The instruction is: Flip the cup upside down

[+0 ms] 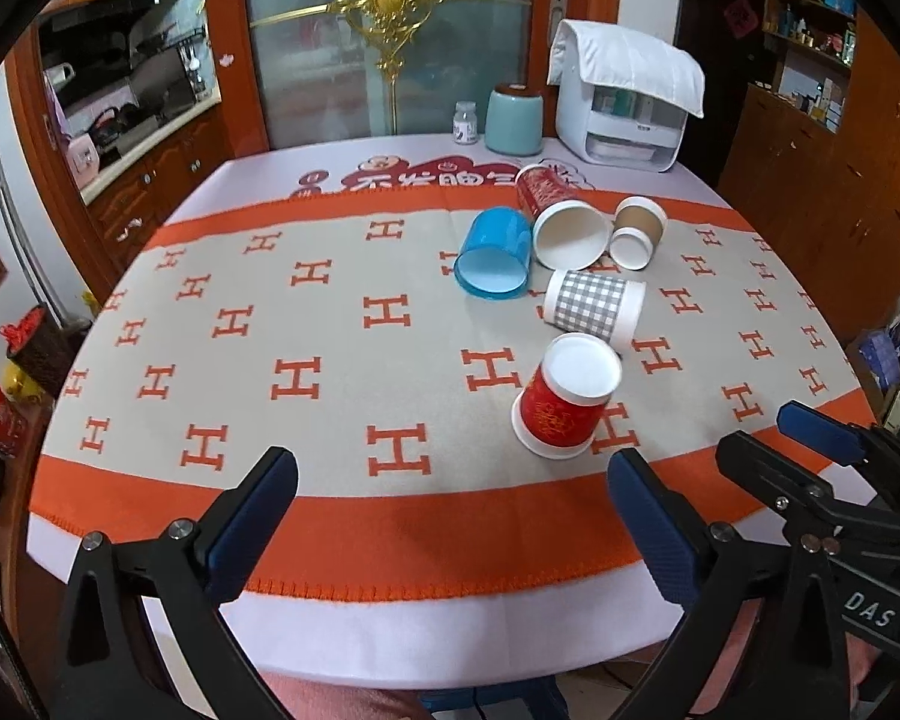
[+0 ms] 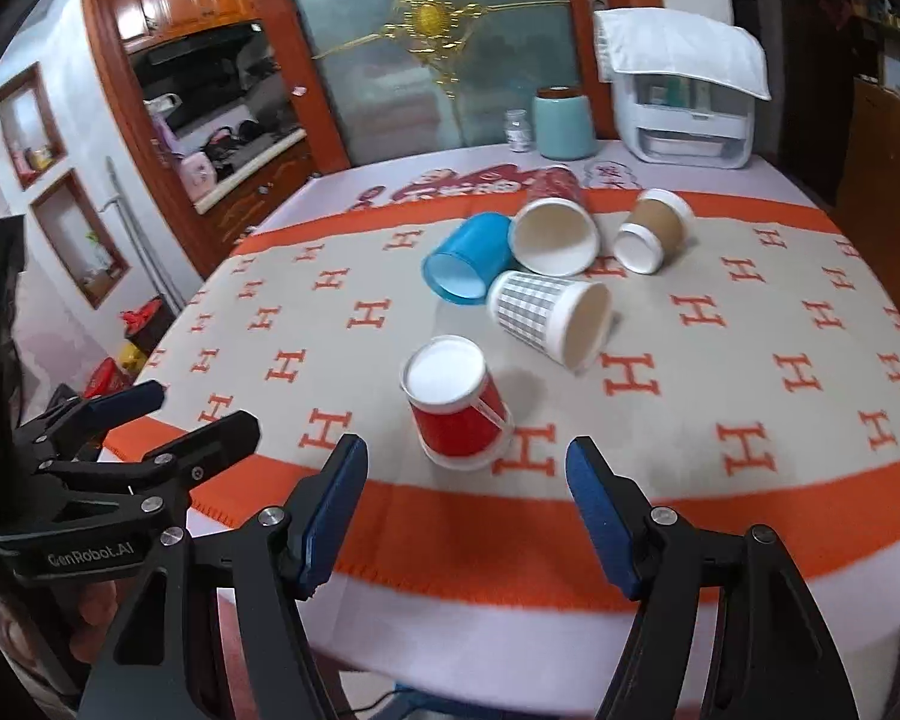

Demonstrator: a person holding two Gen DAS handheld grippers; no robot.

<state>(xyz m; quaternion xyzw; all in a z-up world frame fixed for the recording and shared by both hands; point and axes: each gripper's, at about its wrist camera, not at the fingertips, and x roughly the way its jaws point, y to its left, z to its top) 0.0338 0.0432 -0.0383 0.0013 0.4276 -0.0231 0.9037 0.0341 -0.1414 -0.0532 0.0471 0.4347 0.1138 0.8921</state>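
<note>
Both tongs hang open and empty over the near edge of the worktop (image 1: 342, 354), with a red cup (image 1: 564, 399) upside down just ahead of them.

The left tongs (image 1: 453, 516) and right tongs (image 2: 467, 498) each show a wide gap between their blue pads, touching nothing. The red cup stands mouth-down on the orange-patterned cloth (image 2: 750, 372), white base on top. Behind it, a checked cup (image 2: 549, 315), a blue cup (image 2: 465, 258), another red cup (image 1: 555, 213) and a brown cup (image 2: 654, 231) lie on their sides, clustered together.
</note>
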